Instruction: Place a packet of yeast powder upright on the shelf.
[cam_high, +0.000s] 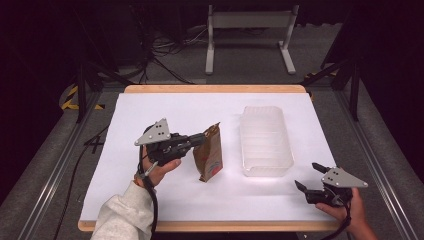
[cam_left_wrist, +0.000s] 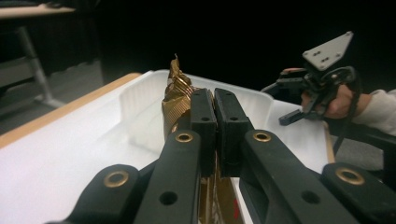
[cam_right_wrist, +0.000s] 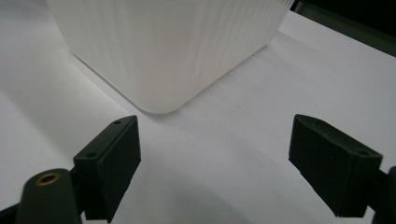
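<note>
- The left gripper has its jaws pressed together on the upper edge of a brown foil pouch, standing mid-table just left of the clear plastic tub.
- The right gripper, jaws spread and empty, waits near the tub's near corner.
- The pouch looks light, crinkly and soft-walled; its crimped top seam seems the firmest hold.
- Its long axis stands roughly upright, sealed top uppermost.
</note>
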